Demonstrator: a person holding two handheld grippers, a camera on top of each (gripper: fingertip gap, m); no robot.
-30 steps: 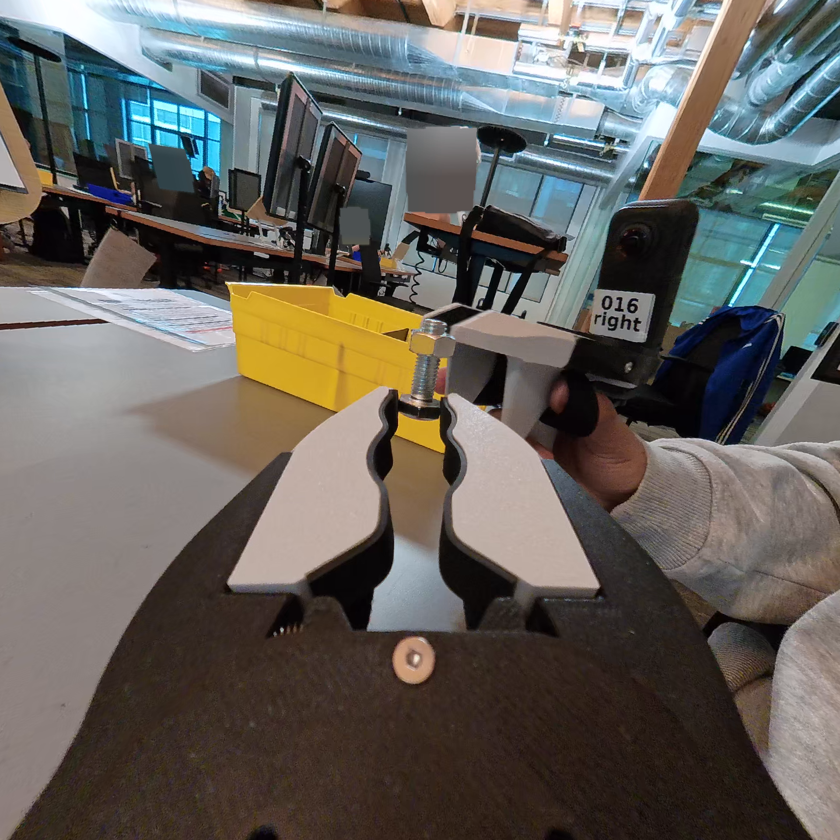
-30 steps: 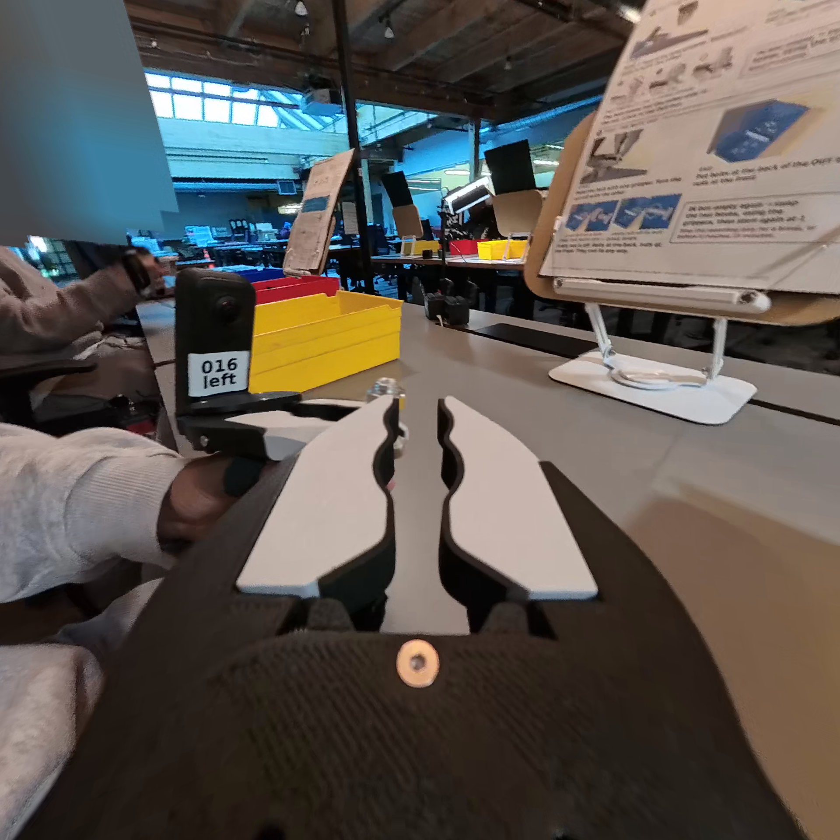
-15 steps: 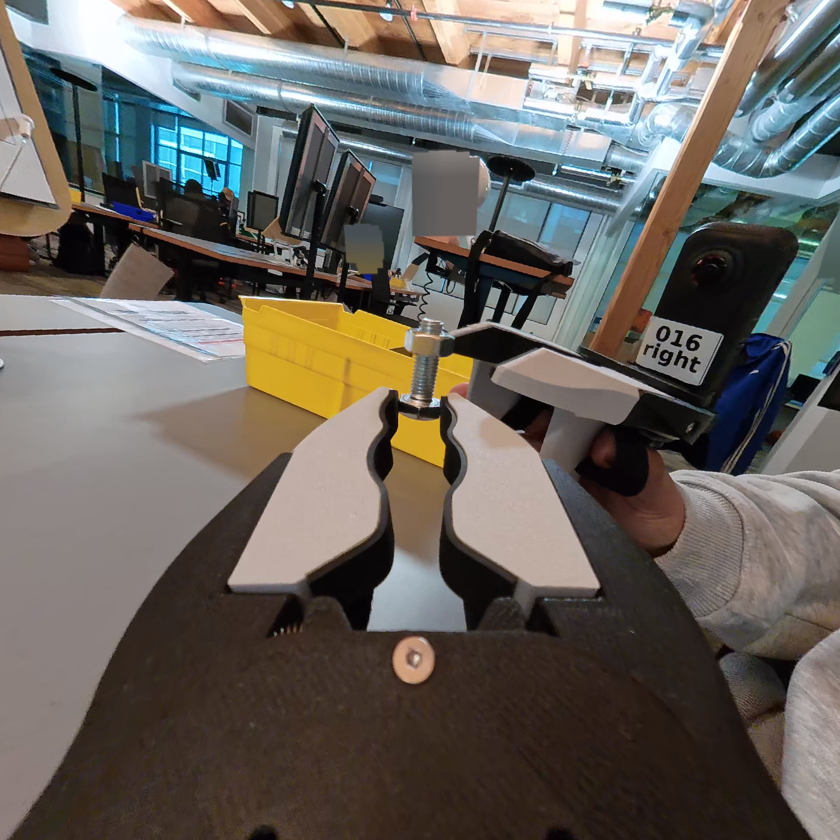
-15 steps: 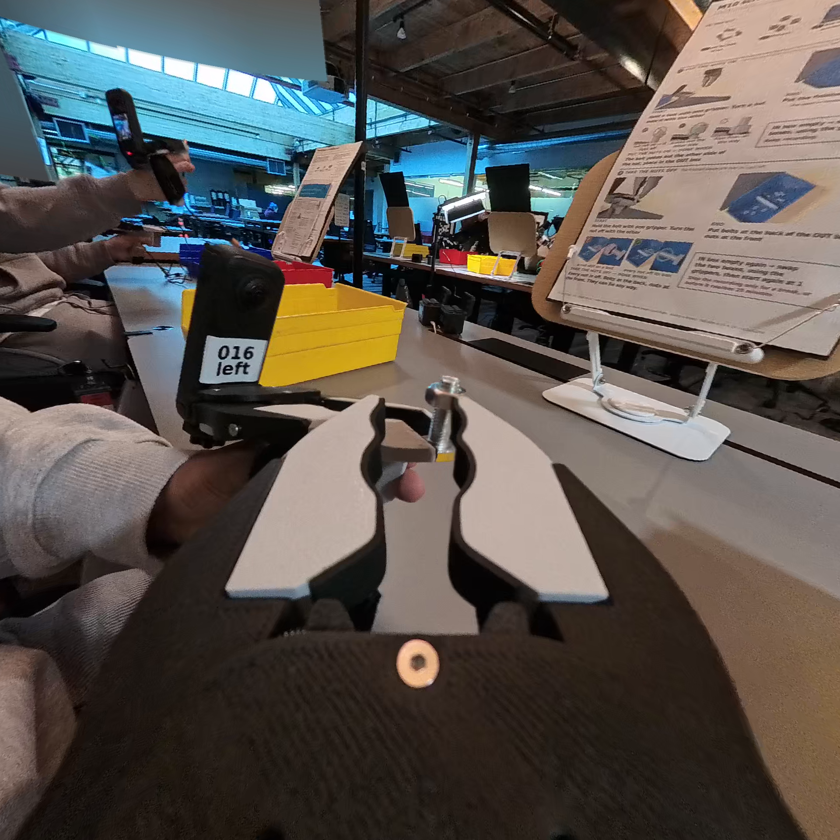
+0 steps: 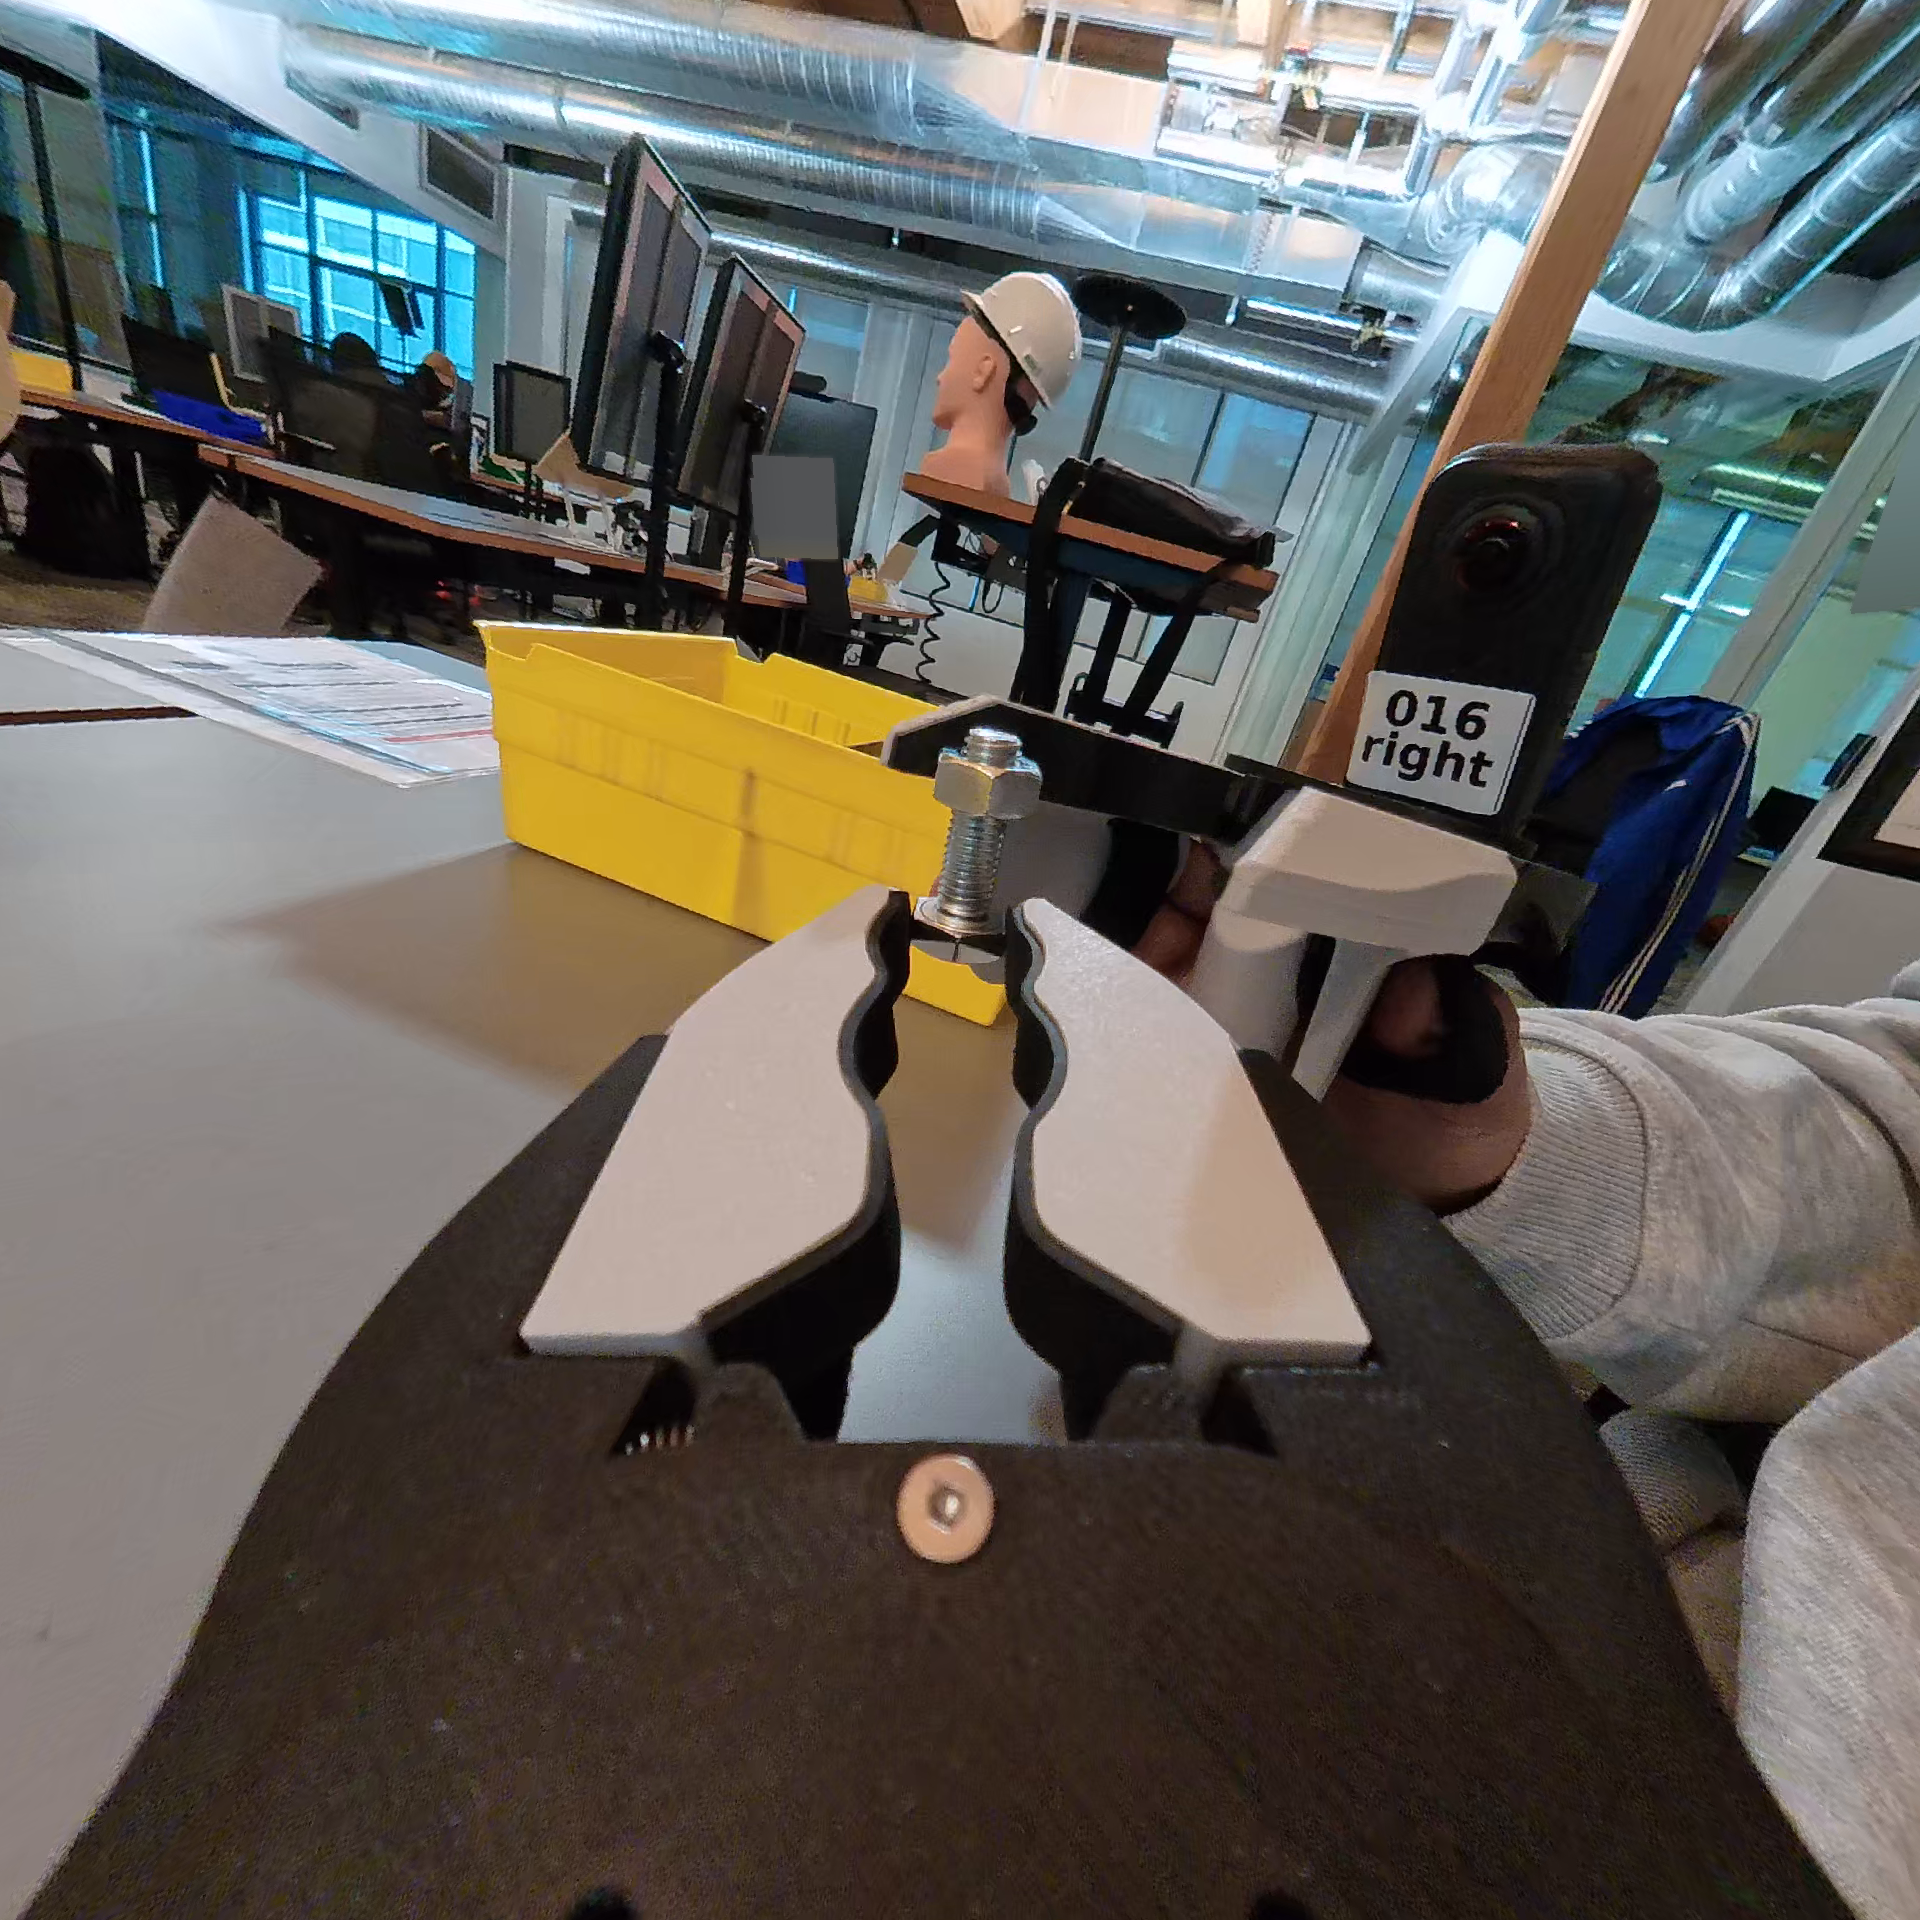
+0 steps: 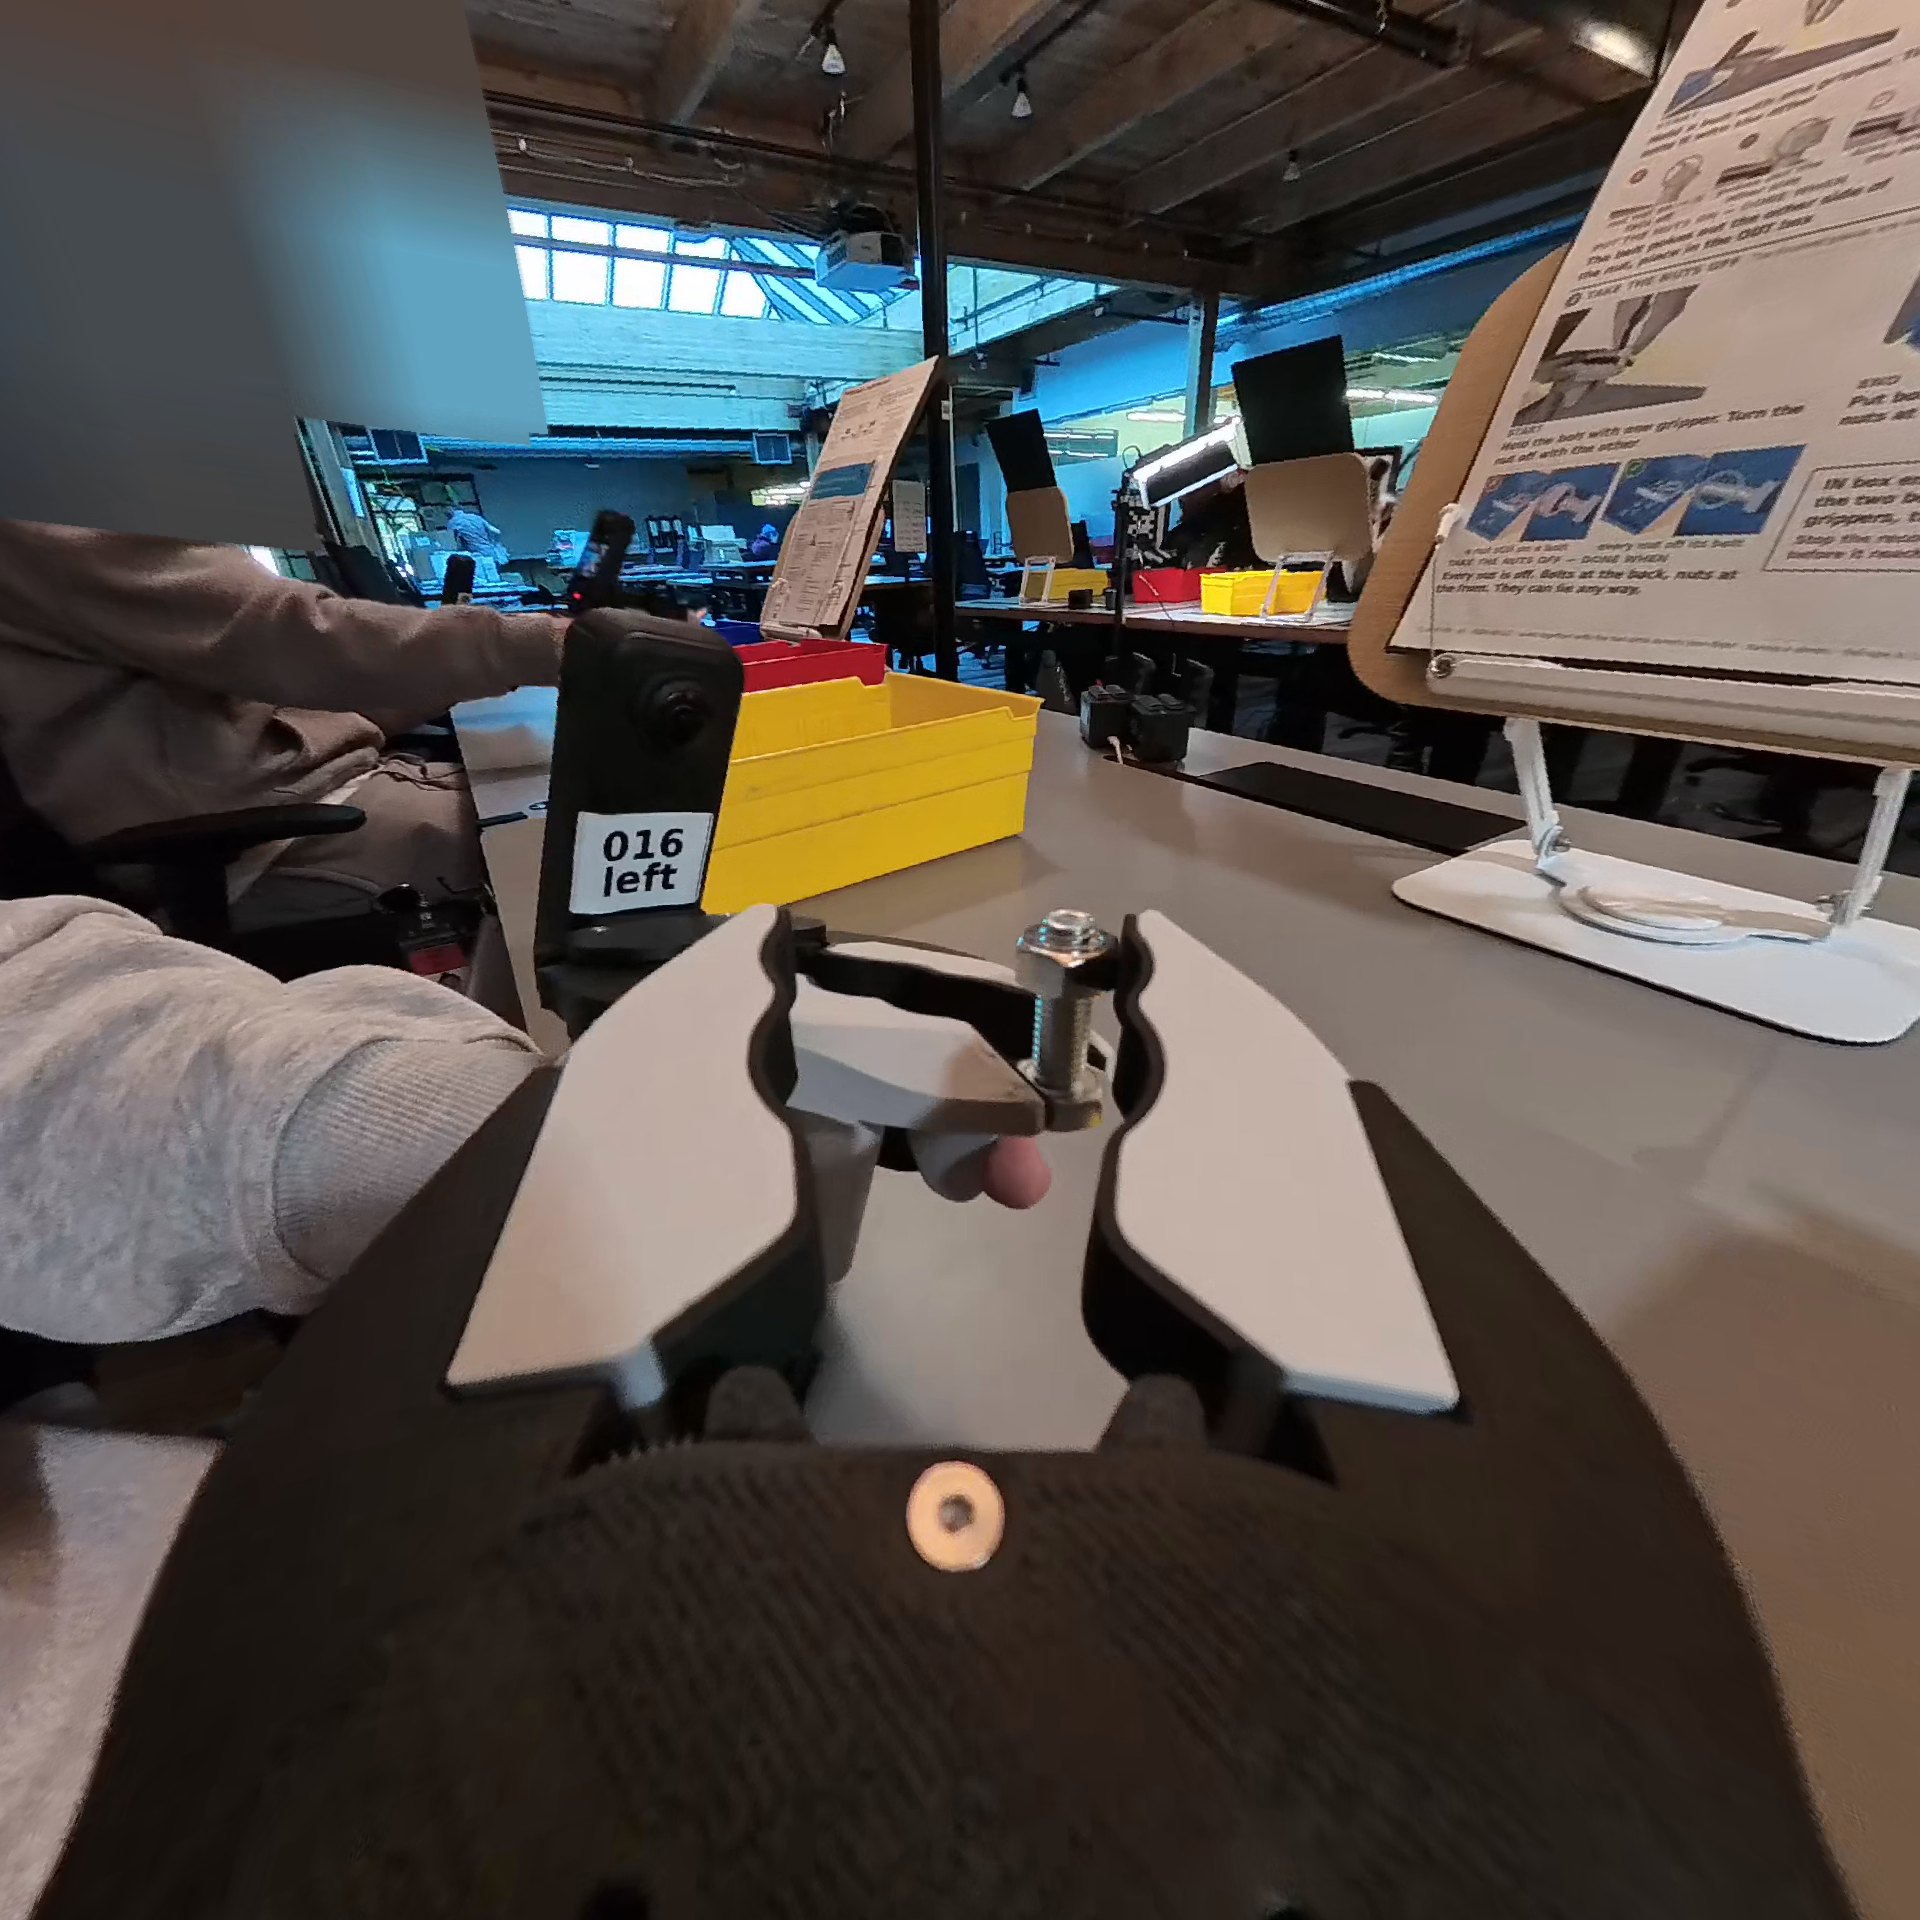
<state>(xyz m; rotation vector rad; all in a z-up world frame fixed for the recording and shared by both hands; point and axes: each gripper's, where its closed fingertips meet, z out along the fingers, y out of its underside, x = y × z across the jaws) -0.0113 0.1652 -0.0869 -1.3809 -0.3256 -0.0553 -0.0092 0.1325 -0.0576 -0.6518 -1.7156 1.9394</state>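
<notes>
A steel bolt (image 5: 964, 868) stands upright with a hex nut (image 5: 987, 784) near its top. My left gripper (image 5: 961, 935) is shut on the bolt's head and holds it above the grey table (image 5: 260, 1039). My right gripper (image 5: 1049, 821) reaches in from the right at nut height. In the right wrist view my right gripper (image 6: 951, 945) is open wide. The nut (image 6: 1065, 951) sits just inside its right fingertip (image 6: 1143, 966). There the left gripper (image 6: 1039, 1107) shows from the side, clamped on the bolt's lower end.
A yellow bin (image 5: 675, 769) stands on the table behind the bolt and also shows in the right wrist view (image 6: 883, 790), with a red bin (image 6: 810, 660) behind it. A document stand (image 6: 1662, 914) is at the right. A seated person's sleeve (image 6: 260, 665) is at the left. The grippers are tip to tip, or close to it.
My right gripper has opened from nearly shut to wide open and shifted so that the nut lies by its right finger. My left gripper has kept hold of the bolt.
</notes>
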